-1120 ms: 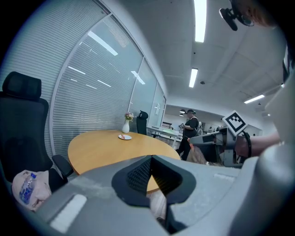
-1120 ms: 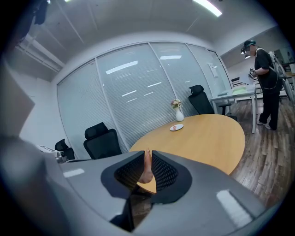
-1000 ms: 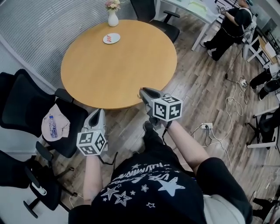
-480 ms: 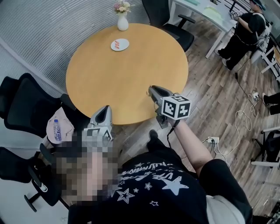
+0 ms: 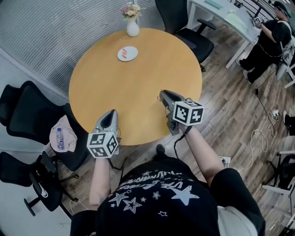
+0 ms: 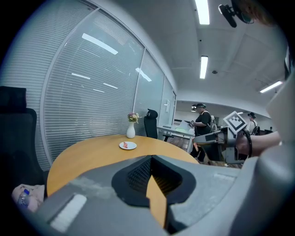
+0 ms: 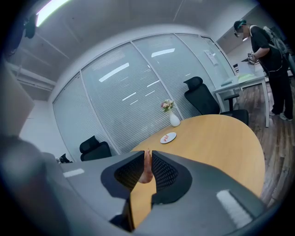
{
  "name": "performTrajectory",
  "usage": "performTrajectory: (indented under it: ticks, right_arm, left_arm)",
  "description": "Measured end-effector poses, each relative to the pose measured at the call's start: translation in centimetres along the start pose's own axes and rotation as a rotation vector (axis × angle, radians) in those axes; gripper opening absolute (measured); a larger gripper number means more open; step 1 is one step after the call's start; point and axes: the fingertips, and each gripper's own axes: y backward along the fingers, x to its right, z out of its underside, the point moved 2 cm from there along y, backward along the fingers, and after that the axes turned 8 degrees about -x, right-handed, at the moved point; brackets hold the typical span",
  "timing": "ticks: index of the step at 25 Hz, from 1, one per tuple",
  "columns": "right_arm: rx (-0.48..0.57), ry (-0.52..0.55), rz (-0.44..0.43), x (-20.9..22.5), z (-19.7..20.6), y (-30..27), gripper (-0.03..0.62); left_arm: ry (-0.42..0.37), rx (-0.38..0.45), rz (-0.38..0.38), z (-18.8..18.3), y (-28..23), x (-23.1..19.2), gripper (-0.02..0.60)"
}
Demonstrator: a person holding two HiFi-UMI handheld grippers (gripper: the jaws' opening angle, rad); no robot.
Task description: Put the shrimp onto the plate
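Broadly, a round light-wood tabletop (image 5: pixel 138 87) fills the middle of the room. It stands on a wood-plank floor (image 5: pixel 230 106), with a curved wall of grey slatted blinds (image 5: pixel 50 32) running along the far left side. Near the tabletop's far edge sits a small white plate (image 5: pixel 131 56) carrying a few pink-red pieces. Just beyond it is a white vase of flowers (image 5: pixel 132 30).

The right gripper (image 5: pixel 163 95) hangs over the near right part of the tabletop, well apart from the plate. In the right gripper view its fingers (image 7: pixel 161 173) are clamped on a small pink shrimp (image 7: pixel 146 169), which stands upright between them. From there the plate shows far off, beside the vase. The left gripper (image 5: pixel 109 115) is at the near left edge of the tabletop, and its fingers (image 6: pixel 138 175) are closed together with nothing held between them.

A black office chair (image 5: pixel 182 18) stands at the far side of the tabletop, and more black chairs (image 5: pixel 27 110) crowd the left. On the seat of one of these lies a pinkish cloth (image 5: pixel 67 133) with a clear water bottle (image 5: pixel 59 138) on it. At the far right is a white desk (image 5: pixel 221 14), and a person in black clothes (image 5: pixel 269 41) stands next to it. Cables (image 5: pixel 258 133) trail across the floor on the right, and a white power strip (image 5: pixel 224 160) lies nearer.
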Motion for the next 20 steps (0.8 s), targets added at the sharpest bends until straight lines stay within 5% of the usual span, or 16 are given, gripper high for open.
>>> performTrajectory:
  ticks: [9, 20]
  right_arm:
    - [-0.032, 0.011, -0.073, 3.8, -3.2, -2.2, 0.051]
    - [-0.051, -0.018, -0.086, 4.6, -3.6, -4.7, 0.051]
  left_arm:
    - [0.021, 0.014, -0.114, -2.1, -2.9, 0.3, 0.0]
    - [0.02, 0.018, -0.13, -3.7, -3.9, -1.6, 0.0]
